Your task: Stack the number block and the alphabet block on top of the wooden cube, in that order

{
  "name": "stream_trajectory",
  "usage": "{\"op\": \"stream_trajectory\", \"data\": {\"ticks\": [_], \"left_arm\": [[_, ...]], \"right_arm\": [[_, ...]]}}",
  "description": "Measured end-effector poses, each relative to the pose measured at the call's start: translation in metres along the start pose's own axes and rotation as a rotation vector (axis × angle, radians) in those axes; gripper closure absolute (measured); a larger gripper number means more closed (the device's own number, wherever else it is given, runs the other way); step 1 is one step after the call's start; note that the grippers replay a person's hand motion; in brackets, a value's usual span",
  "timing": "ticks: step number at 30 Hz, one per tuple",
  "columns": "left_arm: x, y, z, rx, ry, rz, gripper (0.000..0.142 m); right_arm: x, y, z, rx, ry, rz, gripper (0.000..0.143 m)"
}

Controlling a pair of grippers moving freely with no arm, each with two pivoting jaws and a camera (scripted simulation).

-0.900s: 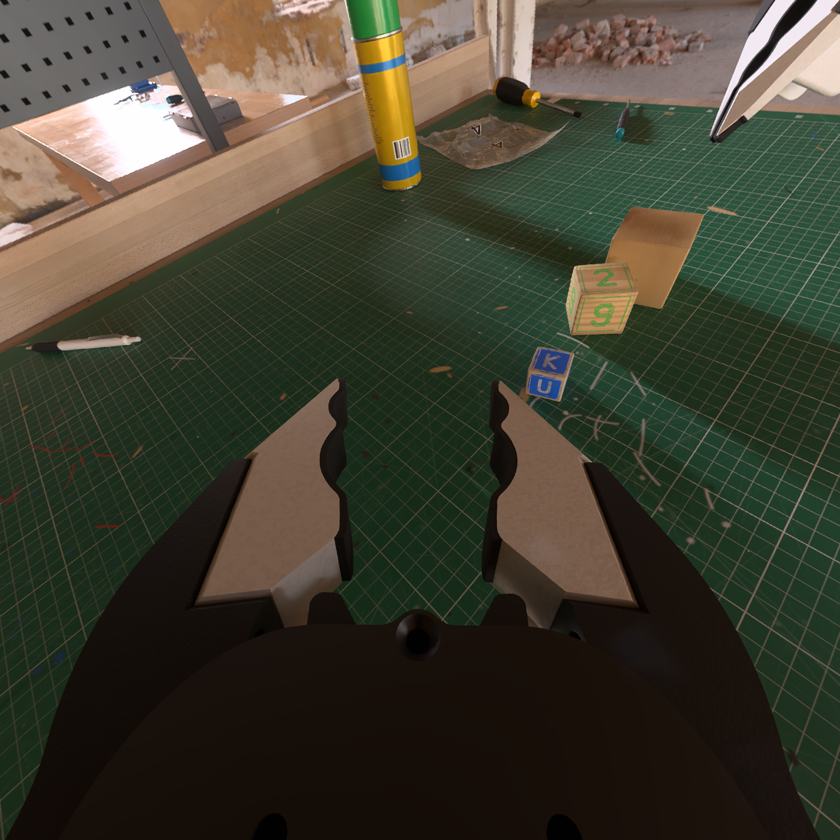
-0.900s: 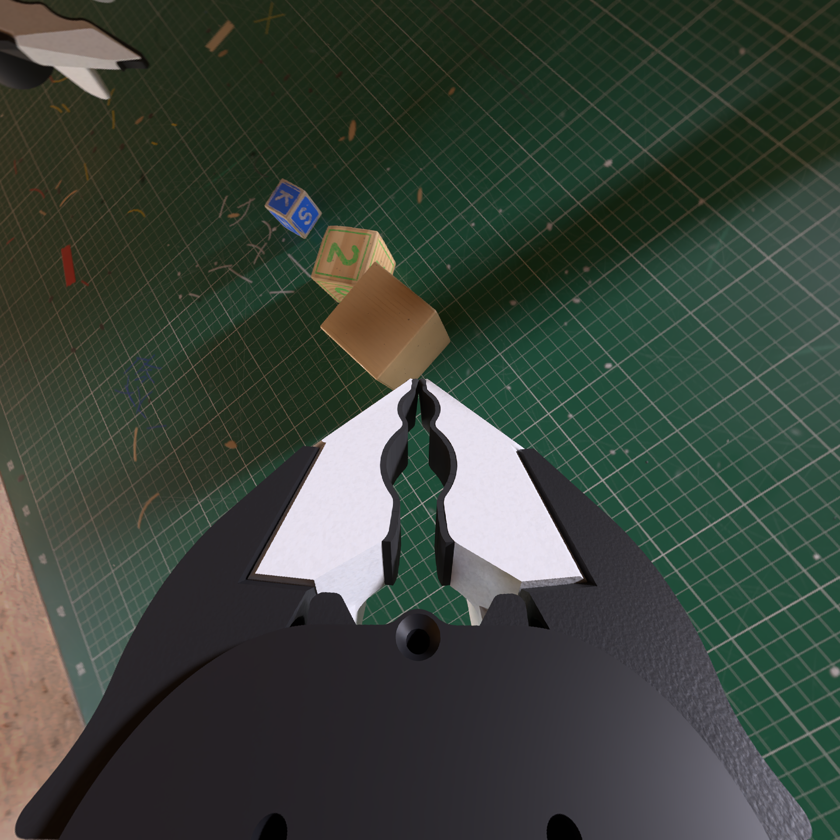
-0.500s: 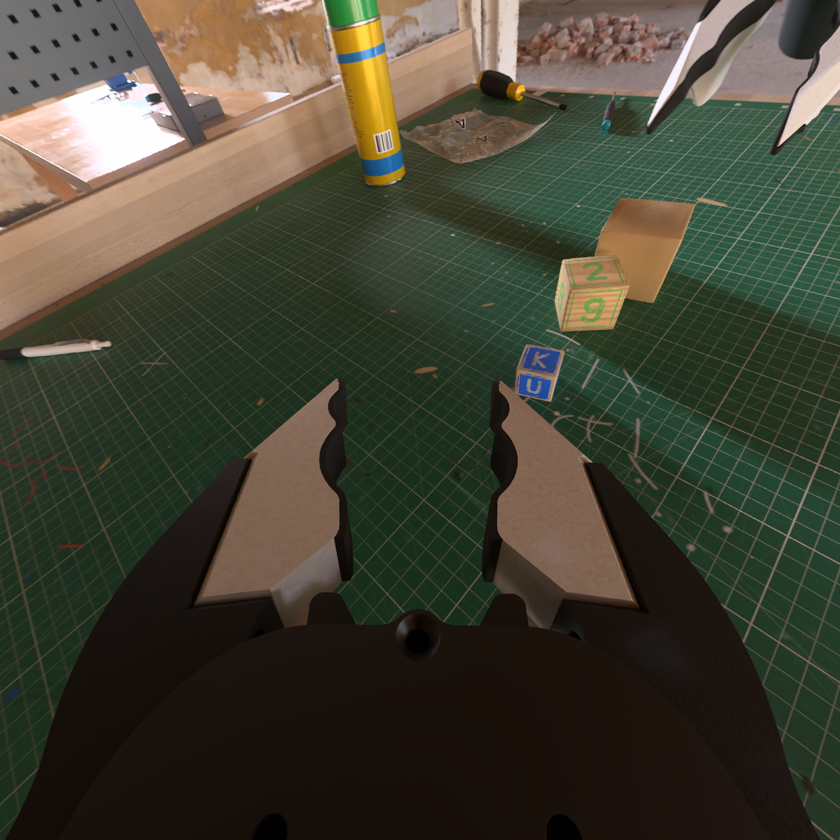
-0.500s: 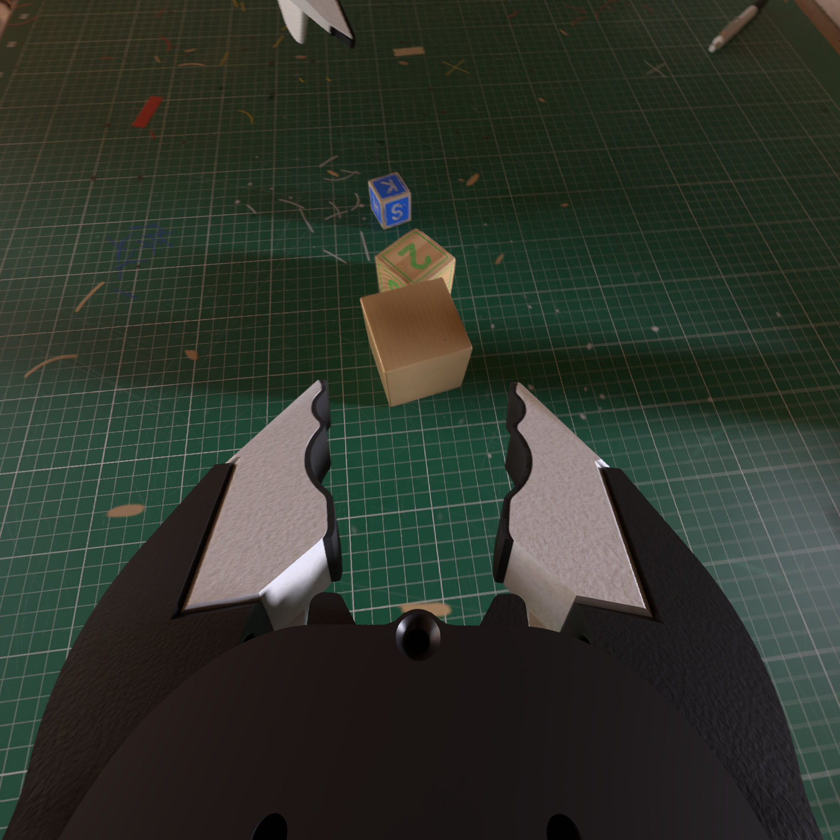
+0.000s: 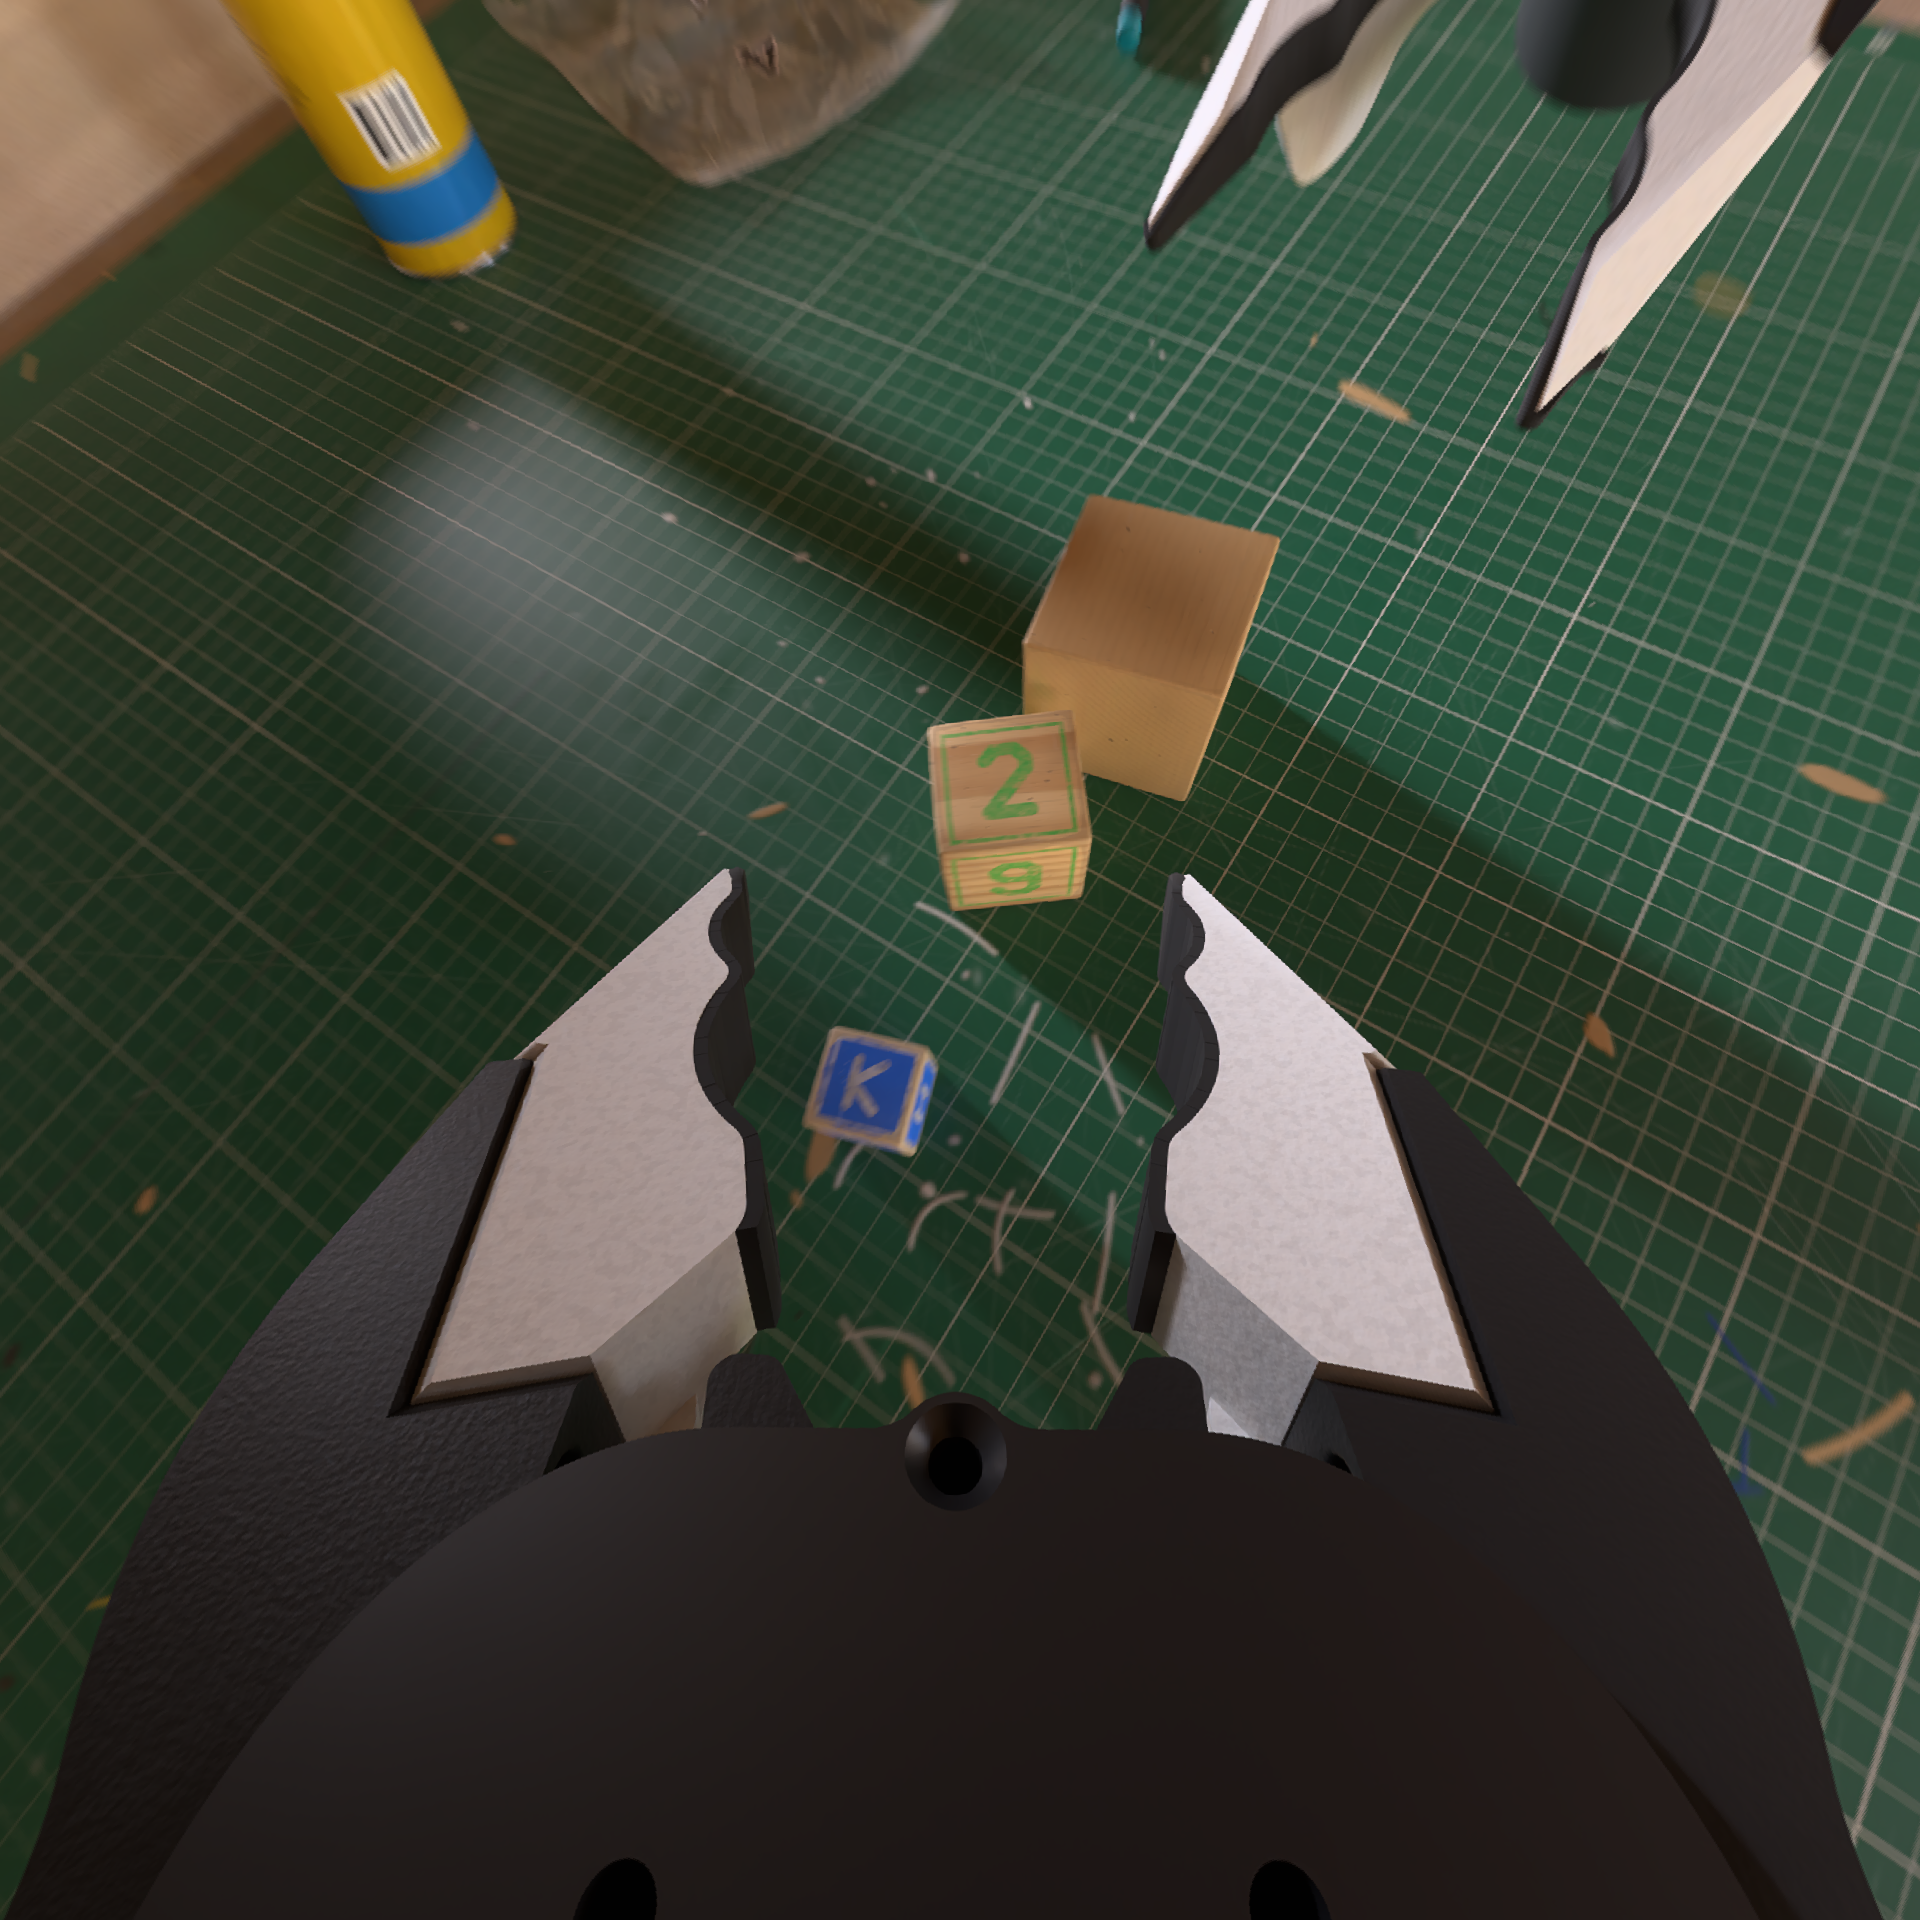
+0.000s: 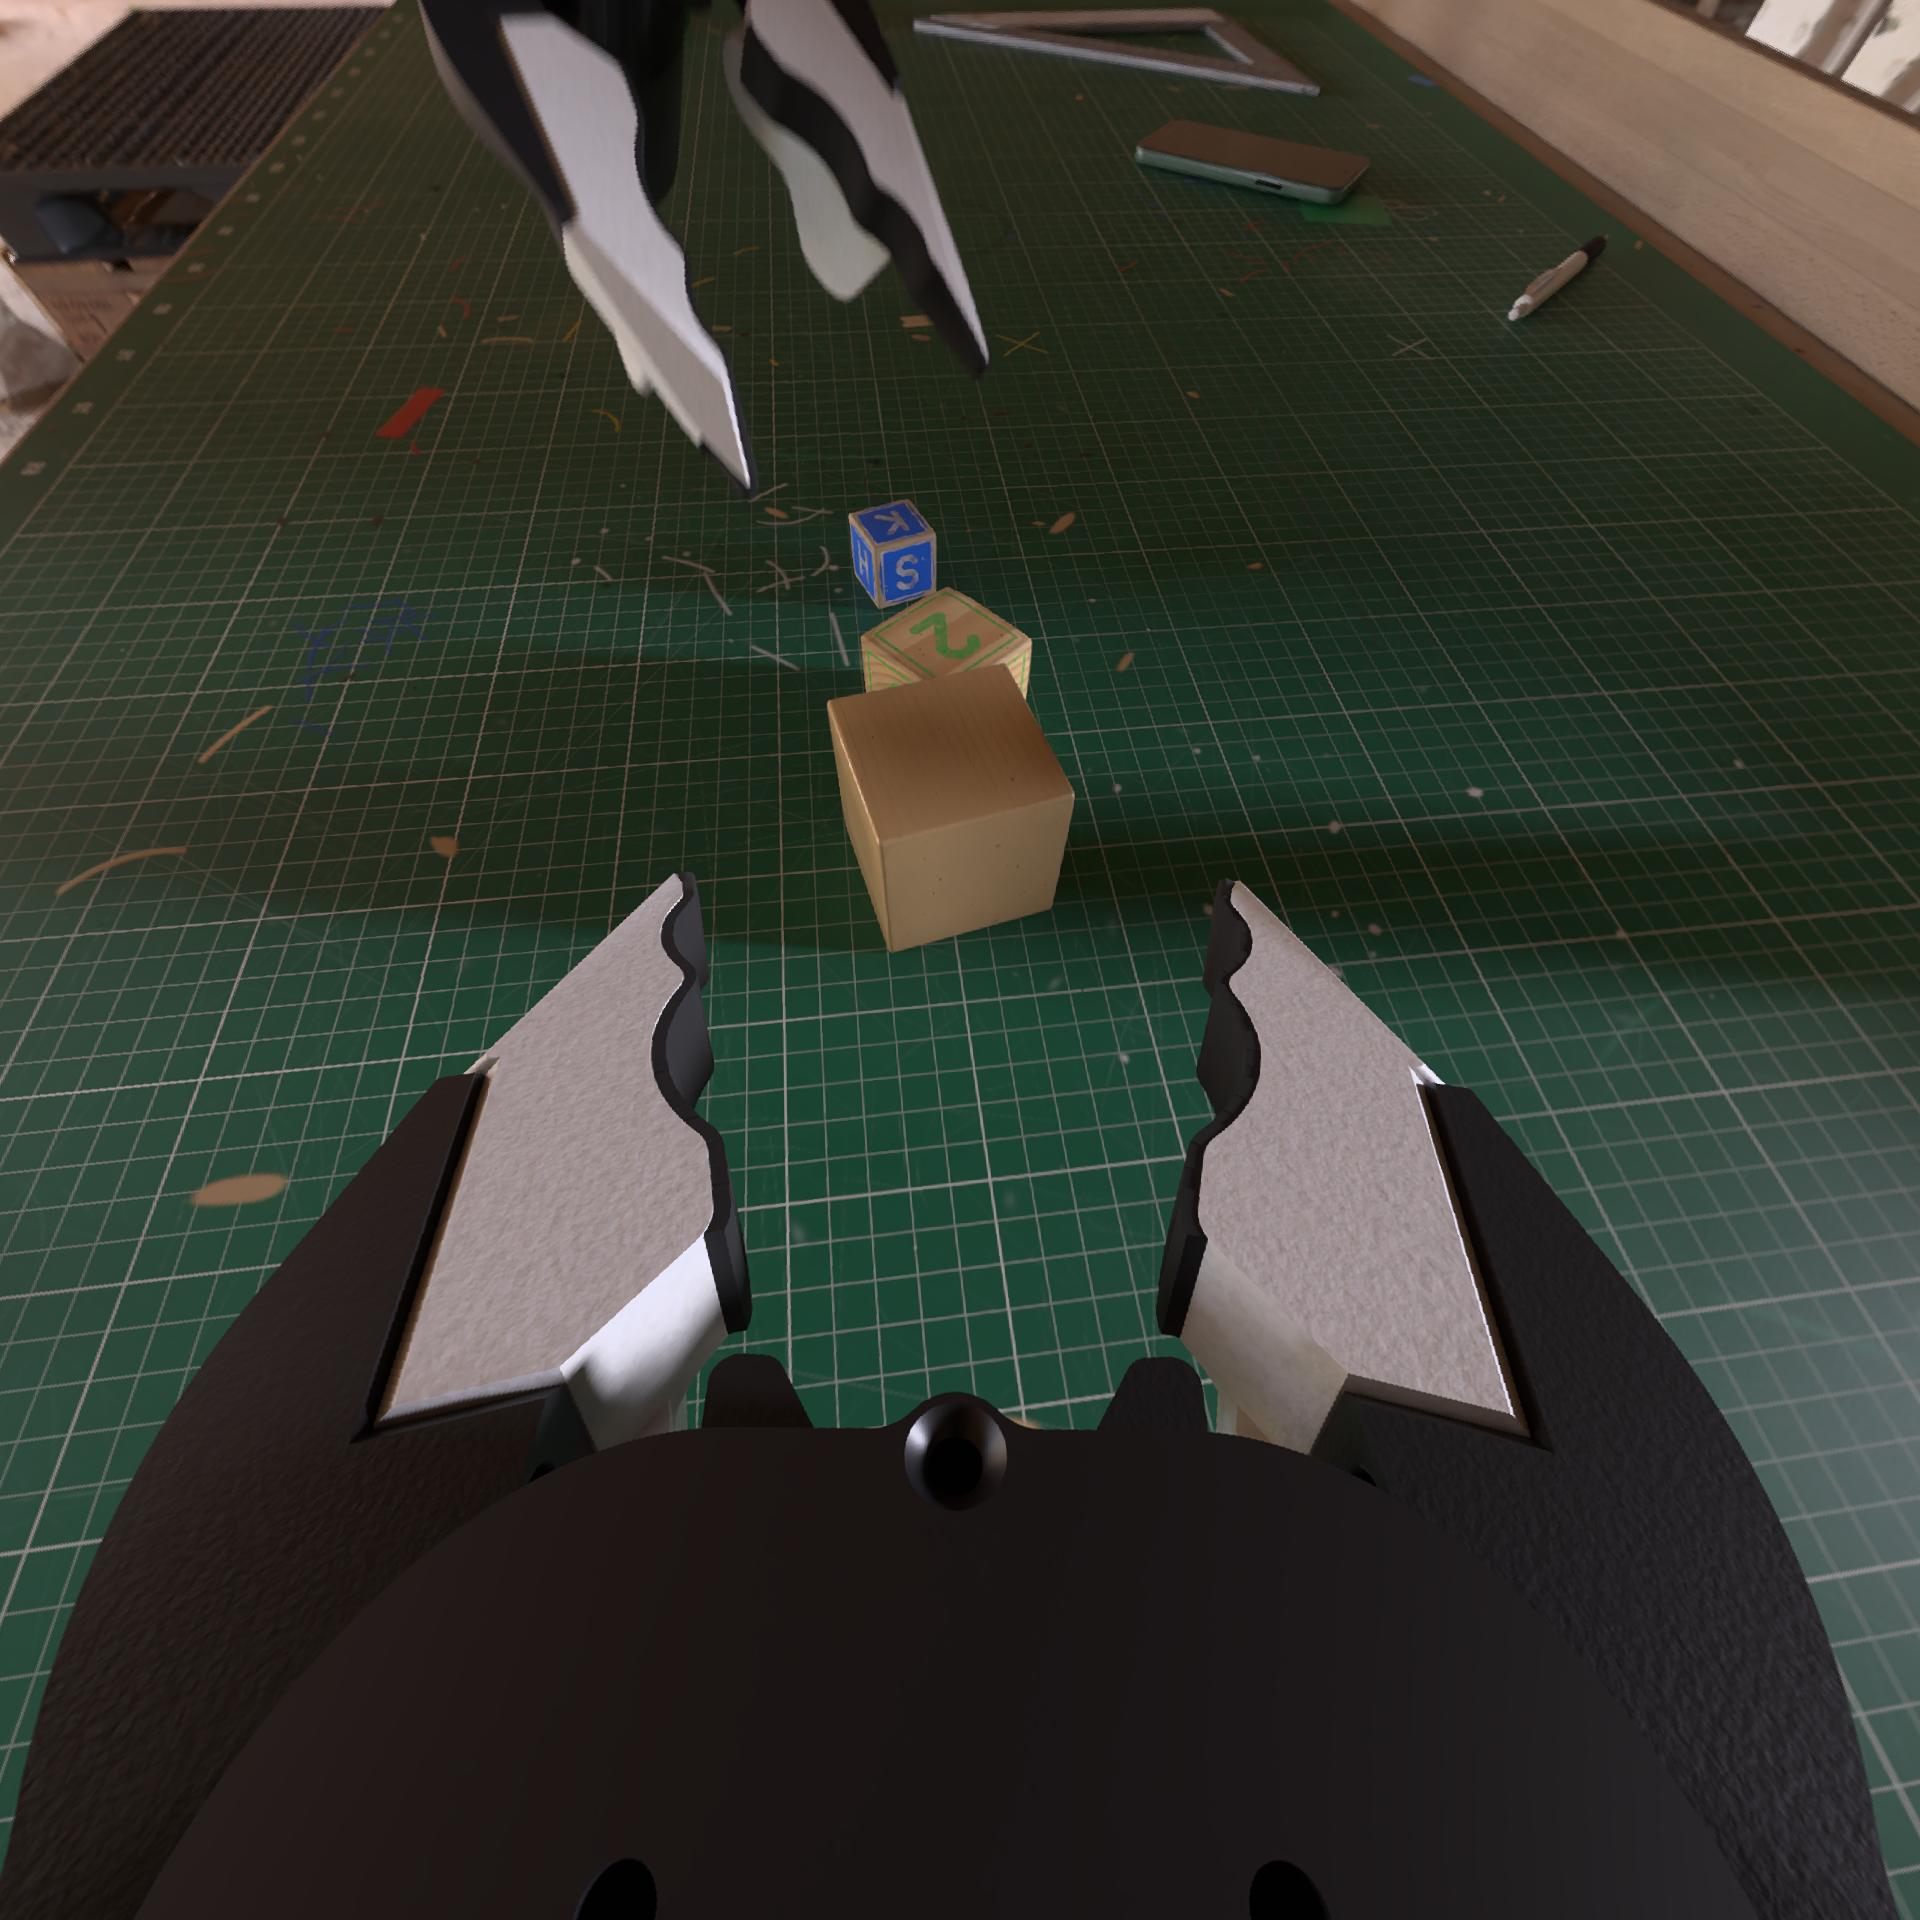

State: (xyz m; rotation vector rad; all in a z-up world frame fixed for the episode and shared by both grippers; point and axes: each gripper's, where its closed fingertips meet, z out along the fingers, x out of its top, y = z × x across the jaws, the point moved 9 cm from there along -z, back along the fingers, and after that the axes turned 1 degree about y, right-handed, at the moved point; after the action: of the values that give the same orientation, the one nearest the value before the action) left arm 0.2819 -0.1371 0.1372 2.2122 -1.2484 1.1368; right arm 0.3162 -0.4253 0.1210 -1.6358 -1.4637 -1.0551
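The plain wooden cube (image 5: 1143, 644) (image 6: 951, 800), the number block (image 5: 1008, 805) (image 6: 945, 649) with green digits and the small blue alphabet block (image 5: 871, 1089) (image 6: 891, 551) stand in a line on the green cutting mat. My left gripper (image 5: 956, 894) is open and empty, raised above the alphabet block, which shows between its fingers. It also shows in the right wrist view (image 6: 862, 426). My right gripper (image 6: 956, 894) is open and empty, just short of the wooden cube. It also shows in the left wrist view (image 5: 1340, 322), above the mat beyond the cube.
A yellow and blue spray can (image 5: 400, 145) and a crumpled clear bag (image 5: 717, 83) stand at the mat's far edge. A phone (image 6: 1252, 161), a metal triangle ruler (image 6: 1122, 47) and a pen (image 6: 1553, 281) lie farther off. Wood chips litter the mat.
My left gripper has moved forward and tilted down over the alphabet block. My right gripper has opened, swung round to face the cube and come lower.
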Motion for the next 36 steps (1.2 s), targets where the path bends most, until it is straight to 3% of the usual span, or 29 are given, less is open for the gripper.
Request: {"op": "stream_trajectory", "data": {"ticks": [8,24,29,36], "left_arm": [[-0.003,0.014,0.048,0.013,-0.111,-0.092,0.063],[-0.005,0.017,0.075,0.019,-0.243,-0.113,0.092],[-0.001,0.009,0.069,0.037,-0.265,-0.093,0.098],[0.031,-0.008,0.027,-0.048,-0.19,-0.087,0.098]], "right_arm": [[-0.01,0.002,-0.011,-0.024,0.032,0.044,0.049],[-0.008,0.002,-0.024,-0.064,0.063,0.051,0.057],[-0.007,0.003,-0.03,-0.073,0.083,0.055,0.067],[-0.009,0.007,-0.034,-0.061,0.102,0.102,0.077]]}}
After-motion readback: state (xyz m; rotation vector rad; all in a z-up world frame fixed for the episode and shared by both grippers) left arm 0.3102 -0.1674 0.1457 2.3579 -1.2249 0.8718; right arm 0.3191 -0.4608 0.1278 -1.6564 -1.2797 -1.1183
